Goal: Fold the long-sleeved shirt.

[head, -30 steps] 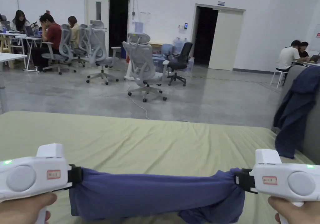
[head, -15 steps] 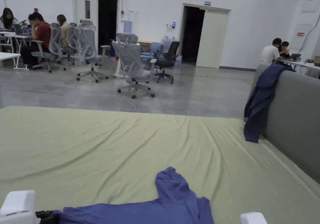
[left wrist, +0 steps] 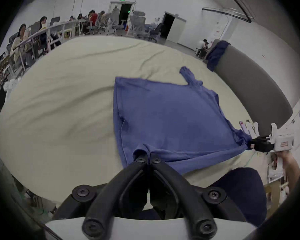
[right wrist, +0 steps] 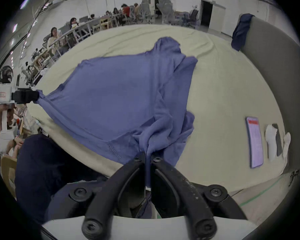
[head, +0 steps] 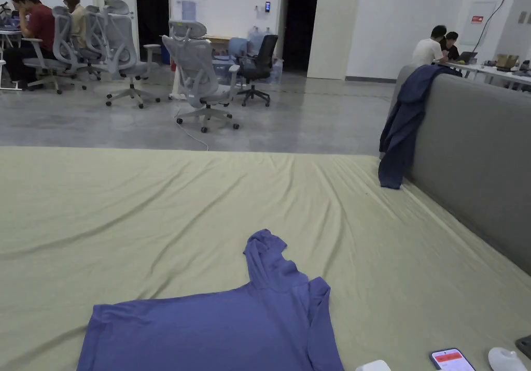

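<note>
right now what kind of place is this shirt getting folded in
Probably a large shared workroom or lab, not a home: office chairs on bare concrete floor, people at desks, and the shirt on a sheet-covered work surface.

One blue shirt (head: 218,325) lies on one green sheet (head: 155,206). Two grippers hold it, left (left wrist: 148,158) and right (right wrist: 146,157). One dark garment (head: 402,128) hangs on one grey panel (head: 472,154). One phone (head: 448,359) lies nearby.
</note>
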Tool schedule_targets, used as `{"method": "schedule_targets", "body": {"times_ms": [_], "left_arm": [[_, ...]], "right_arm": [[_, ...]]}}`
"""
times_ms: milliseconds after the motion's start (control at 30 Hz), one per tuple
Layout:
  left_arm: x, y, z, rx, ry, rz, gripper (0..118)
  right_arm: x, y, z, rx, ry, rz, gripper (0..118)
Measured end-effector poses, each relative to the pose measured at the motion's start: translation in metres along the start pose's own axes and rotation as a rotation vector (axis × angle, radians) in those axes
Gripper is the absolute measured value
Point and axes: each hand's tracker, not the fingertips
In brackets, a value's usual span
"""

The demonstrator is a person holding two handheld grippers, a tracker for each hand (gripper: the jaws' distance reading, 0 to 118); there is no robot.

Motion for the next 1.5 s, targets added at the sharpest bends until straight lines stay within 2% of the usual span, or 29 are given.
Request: {"method": "schedule_targets", "body": {"times_ms": [233,333,467,533,567,600,633,667,700,733,767,833,900,933,967,1000,1033,1067,1133,1233,1267,1300,1333,1367,1400,1433,1500], "left_arm": [[-0.025,-0.026,-0.051,-0.134,0.048,0.034,0],[-0.033,-0.034,-0.062,-0.155,0.045,0.071,0],[-0.035,-0.032,-0.064,-0.148,0.031,0.092,0],[-0.036,-0.033,-0.063,-0.142,0.024,0.102,4],[-0.035,-0.032,-0.061,-0.132,0.016,0.093,17],[-0.032,-0.030,-0.055,-0.082,-0.017,0.059,65],[-0.027,-0.028,-0.043,-0.026,-0.034,0.021,105],[-0.023,-0.025,-0.033,-0.001,-0.015,0.019,118],[-0.019,-0.020,-0.017,0.077,-0.016,0.014,112],[-0.014,-0.012,-0.006,0.111,-0.066,0.030,111],[-0.006,-0.007,0.003,0.144,-0.112,0.054,113],[0.007,-0.001,0.016,0.197,-0.148,0.043,117],[0.030,-0.012,0.060,0.205,-0.149,0.038,116],[0.039,-0.013,0.066,0.190,-0.145,0.027,109],[0.048,-0.014,0.070,0.162,-0.145,0.013,90],[0.043,-0.014,0.060,0.152,-0.145,0.021,37],[0.044,-0.014,0.054,0.147,-0.144,0.022,0],[0.051,-0.014,0.052,0.143,-0.108,0.022,2],[0.048,-0.016,0.043,0.171,-0.058,0.039,2],[0.023,-0.007,0.023,0.176,-0.127,0.131,2],[0.037,-0.003,0.023,0.191,-0.139,0.162,2],[0.045,0.001,0.020,0.197,-0.143,0.170,2],[0.047,0.006,0.014,0.196,-0.142,0.161,2],[0.049,0.011,0.007,0.199,-0.144,0.158,2],[0.052,0.016,0.001,0.202,-0.143,0.156,2],[0.052,0.027,-0.001,0.207,-0.143,0.151,2],[0.057,0.037,-0.012,0.209,-0.148,0.149,2]], "right_arm": [[-0.005,-0.006,-0.051,-0.152,-0.015,0.017,7],[-0.005,-0.007,-0.061,-0.160,-0.019,0.025,7],[0.002,-0.005,-0.063,-0.178,0.004,-0.018,7],[0.006,-0.005,-0.062,-0.181,0.021,-0.052,12],[0.009,-0.004,-0.060,-0.181,0.035,-0.078,17],[0.011,-0.003,-0.056,-0.172,0.046,-0.083,38],[0.011,-0.003,-0.045,-0.126,0.080,-0.100,67],[0.010,-0.003,-0.034,-0.099,0.062,-0.111,100],[0.010,-0.003,-0.024,-0.074,0.041,-0.113,118],[0.011,-0.004,-0.010,-0.024,0.013,-0.119,114],[0.015,-0.003,0.000,0.054,0.027,-0.115,112],[0.021,-0.003,0.012,0.086,0.018,-0.138,117],[0.023,-0.005,0.023,0.146,-0.008,-0.169,116],[0.023,-0.008,0.033,0.164,-0.014,-0.189,110],[0.025,-0.009,0.032,0.159,-0.019,-0.200,94],[0.027,-0.010,0.030,0.155,-0.009,-0.209,54],[0.024,-0.008,0.033,0.167,-0.007,-0.222,16],[0.018,-0.004,0.035,0.177,-0.006,-0.237,5],[0.018,0.000,0.024,0.165,-0.024,-0.256,3],[0.017,0.035,0.014,0.165,0.067,-0.239,3],[0.021,0.055,0.006,0.177,0.089,-0.228,3],[0.023,0.080,0.001,0.190,0.099,-0.209,4],[0.026,0.114,-0.006,0.220,0.083,-0.184,17],[0.033,0.149,-0.018,0.261,0.077,-0.175,43],[0.039,0.180,-0.031,0.288,0.062,-0.175,90],[0.047,0.225,-0.049,0.319,0.052,-0.171,118],[0.061,0.296,-0.077,0.387,0.034,-0.170,118]]}}
